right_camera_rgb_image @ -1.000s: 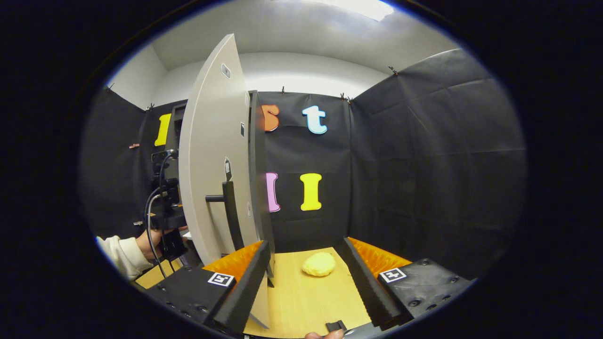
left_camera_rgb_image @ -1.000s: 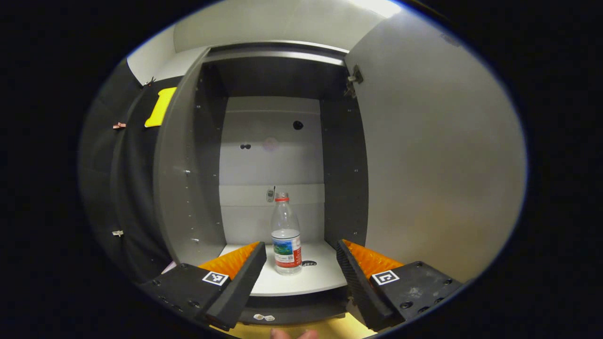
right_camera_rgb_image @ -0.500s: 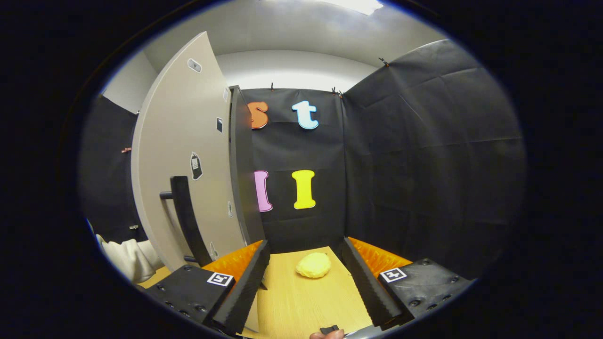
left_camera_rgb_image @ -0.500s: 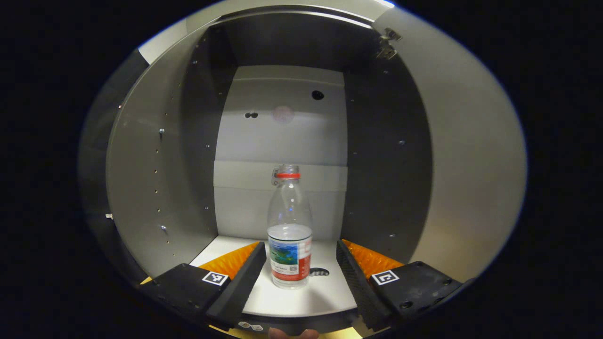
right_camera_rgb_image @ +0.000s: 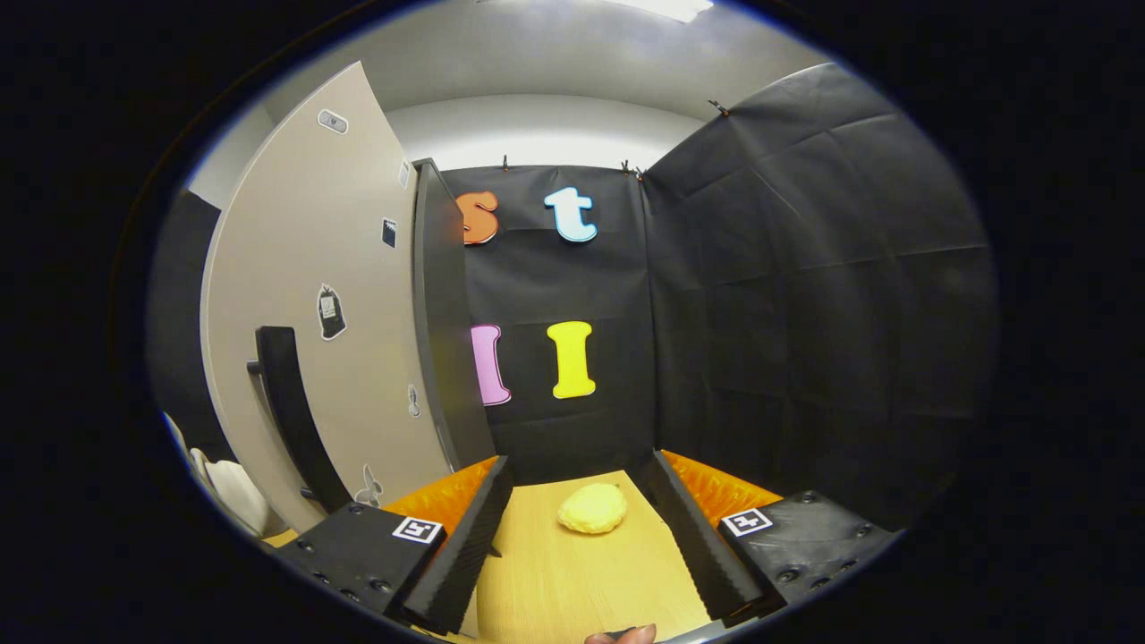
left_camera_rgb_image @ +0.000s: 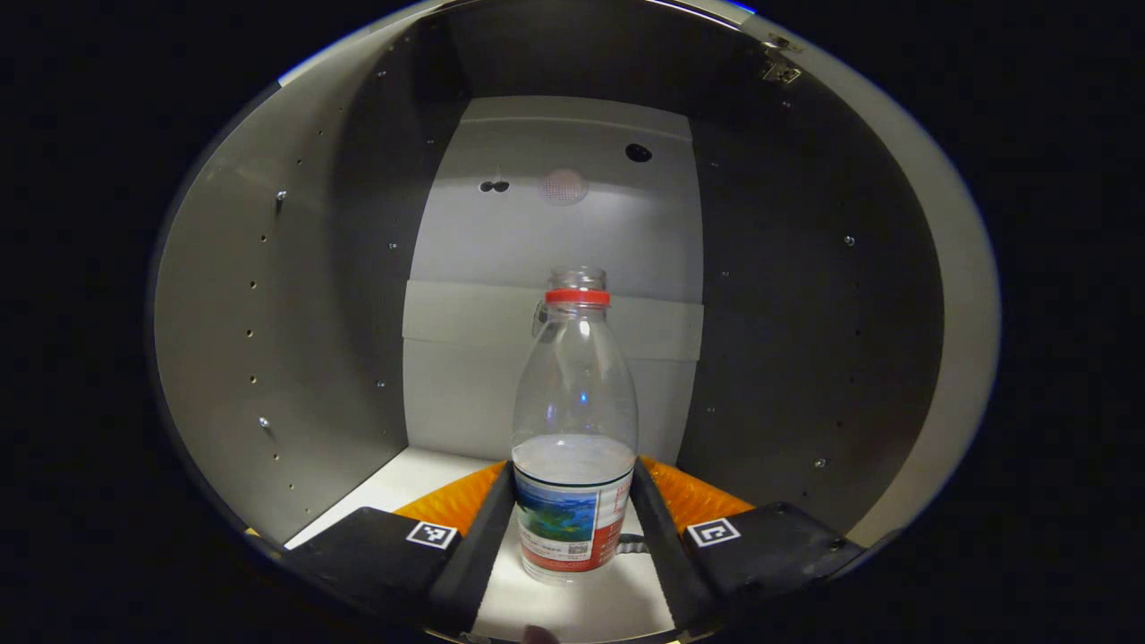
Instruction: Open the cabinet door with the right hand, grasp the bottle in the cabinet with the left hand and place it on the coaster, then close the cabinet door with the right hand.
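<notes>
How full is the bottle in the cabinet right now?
Partly full. In the left gripper view the clear bottle stands upright, its liquid level sitting just above the label, empty above that up to the red neck ring.

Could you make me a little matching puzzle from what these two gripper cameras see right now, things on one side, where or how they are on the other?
Things:
1. bottle
2. cabinet door
3. yellow coaster
4. right gripper

States:
A. swung open
B. lying on the wooden table, bare
C. upright between the left gripper fingers
D. open, holding nothing

Pairs: 1-C, 2-A, 3-B, 4-D
</notes>
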`<state>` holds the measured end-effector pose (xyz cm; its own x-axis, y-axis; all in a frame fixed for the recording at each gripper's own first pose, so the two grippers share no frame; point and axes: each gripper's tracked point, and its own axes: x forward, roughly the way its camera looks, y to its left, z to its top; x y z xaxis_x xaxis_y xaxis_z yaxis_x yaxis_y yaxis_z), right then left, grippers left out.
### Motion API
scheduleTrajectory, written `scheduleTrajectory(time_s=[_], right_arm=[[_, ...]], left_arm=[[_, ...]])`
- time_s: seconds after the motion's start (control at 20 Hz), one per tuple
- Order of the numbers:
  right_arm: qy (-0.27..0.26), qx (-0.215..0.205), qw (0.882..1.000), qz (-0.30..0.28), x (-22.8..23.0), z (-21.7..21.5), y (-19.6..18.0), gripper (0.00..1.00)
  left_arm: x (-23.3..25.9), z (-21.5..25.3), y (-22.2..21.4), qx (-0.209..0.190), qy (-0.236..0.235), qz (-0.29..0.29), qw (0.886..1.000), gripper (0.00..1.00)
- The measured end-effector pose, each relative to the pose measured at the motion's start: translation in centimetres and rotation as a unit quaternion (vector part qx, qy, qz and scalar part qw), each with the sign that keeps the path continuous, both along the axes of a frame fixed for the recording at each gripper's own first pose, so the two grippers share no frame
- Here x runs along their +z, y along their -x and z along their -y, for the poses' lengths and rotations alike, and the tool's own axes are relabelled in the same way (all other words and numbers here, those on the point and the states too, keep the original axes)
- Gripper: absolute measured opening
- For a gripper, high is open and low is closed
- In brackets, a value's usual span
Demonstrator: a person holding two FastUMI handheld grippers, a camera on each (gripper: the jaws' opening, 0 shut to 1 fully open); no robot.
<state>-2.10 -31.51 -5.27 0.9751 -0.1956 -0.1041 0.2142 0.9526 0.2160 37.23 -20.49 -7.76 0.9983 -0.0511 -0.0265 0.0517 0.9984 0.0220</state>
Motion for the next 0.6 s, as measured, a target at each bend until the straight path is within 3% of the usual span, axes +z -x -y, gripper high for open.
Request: scheduleTrajectory(time_s=[0.25,0.6], right_arm=[[0.011,-0.019,1.000,-0.012,-0.2,-0.2,0.6,0.98],[0.039,-0.030,0.999,0.006,2.1,-3.1,2.0,0.97]], left_arm=[[1.7,-0.2,2.9,-0.021,-0.014,0.006,1.000,0.77],[4.9,-3.3,12.2,-0.050,-0.012,0.026,0.998,0.77]])
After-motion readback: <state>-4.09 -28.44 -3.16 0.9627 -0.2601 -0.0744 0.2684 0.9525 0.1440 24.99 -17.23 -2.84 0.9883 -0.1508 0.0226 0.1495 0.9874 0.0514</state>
